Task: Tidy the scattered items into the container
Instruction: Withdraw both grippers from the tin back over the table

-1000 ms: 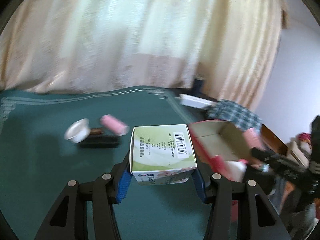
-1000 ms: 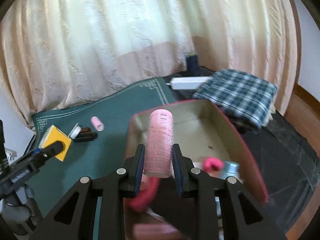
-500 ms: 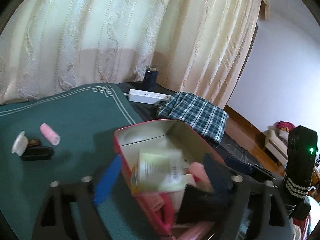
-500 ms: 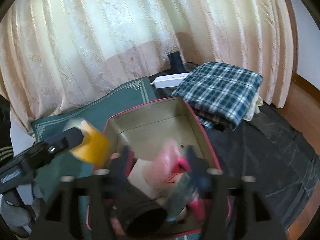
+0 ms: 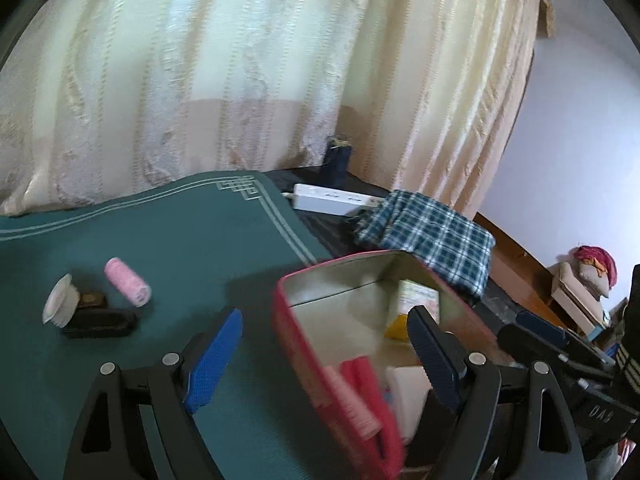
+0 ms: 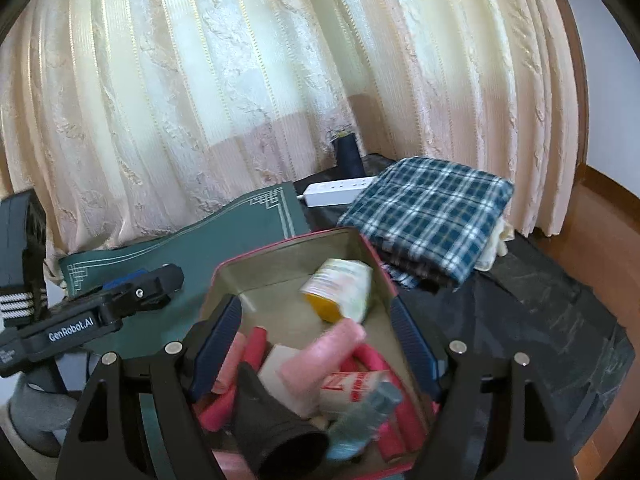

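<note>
Dropping things off is the step you are in: both grippers hang over the red tin [image 6: 224,276] with nothing between their pads. Your left gripper [image 5: 324,356] stands wide, straddling the tin's near wall, one blue pad over the green mat [image 5: 168,240] and the other inside the tin. Your right gripper [image 6: 316,336] is just as wide, spread above the tin's contents. The green-and-yellow carton [image 6: 340,290] lies tilted against the far end of the tin, and a pale pink roller [image 6: 324,356] lies on top of the heap below the right jaws.

Your next move, I judge, is a swing of the left gripper out to the cluster left on the mat, well apart from the tin. Count there: one pink roller [image 5: 128,282], one white cap-like piece [image 5: 60,300], one flat black item [image 5: 100,322] and one small brown thing [image 5: 91,299] wedged between cap and black item. That makes four pieces to fetch. They touch one another, so come in on the roller first, since it lies freest.

Inside the tin, count one carton, one red-and-white box [image 6: 356,390], one black cone-shaped piece [image 6: 276,428] and one clear bottle [image 6: 364,420]; the pink and red rollers overlap and blur too much to number, probably six or more.
</note>
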`<state>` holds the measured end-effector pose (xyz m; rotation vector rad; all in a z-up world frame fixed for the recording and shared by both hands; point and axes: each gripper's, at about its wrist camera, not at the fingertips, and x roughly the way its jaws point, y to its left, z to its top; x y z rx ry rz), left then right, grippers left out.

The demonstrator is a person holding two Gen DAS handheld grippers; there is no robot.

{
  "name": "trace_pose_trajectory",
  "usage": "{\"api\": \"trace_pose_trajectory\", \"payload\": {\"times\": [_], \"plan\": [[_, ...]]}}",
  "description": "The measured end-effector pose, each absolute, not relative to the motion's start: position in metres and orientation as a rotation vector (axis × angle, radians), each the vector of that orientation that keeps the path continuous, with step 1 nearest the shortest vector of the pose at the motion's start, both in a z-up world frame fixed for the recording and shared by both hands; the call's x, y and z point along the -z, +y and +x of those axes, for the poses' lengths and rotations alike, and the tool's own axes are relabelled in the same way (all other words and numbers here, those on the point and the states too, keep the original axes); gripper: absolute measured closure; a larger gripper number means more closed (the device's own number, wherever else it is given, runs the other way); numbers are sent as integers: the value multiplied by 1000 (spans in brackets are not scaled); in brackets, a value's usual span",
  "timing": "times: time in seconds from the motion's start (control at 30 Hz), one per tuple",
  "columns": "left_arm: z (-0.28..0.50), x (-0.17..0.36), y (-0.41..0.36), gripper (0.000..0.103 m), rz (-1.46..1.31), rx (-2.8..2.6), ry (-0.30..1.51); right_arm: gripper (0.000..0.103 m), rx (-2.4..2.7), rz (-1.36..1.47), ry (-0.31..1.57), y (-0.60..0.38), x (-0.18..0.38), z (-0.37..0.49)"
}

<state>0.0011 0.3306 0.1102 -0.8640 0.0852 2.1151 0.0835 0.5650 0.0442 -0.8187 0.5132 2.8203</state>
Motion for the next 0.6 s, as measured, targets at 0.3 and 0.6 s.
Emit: {"api": "trace_pose_trajectory", "payload": {"times": [0.3,0.6], "plan": [[-19,-109,232,17,-891,-2270,31,21,-2906,-789,517,510,-66,77],[-42,-97,128,17,-937,-2387,-43,21,-3009,-897,472,423,-62,44]]}}
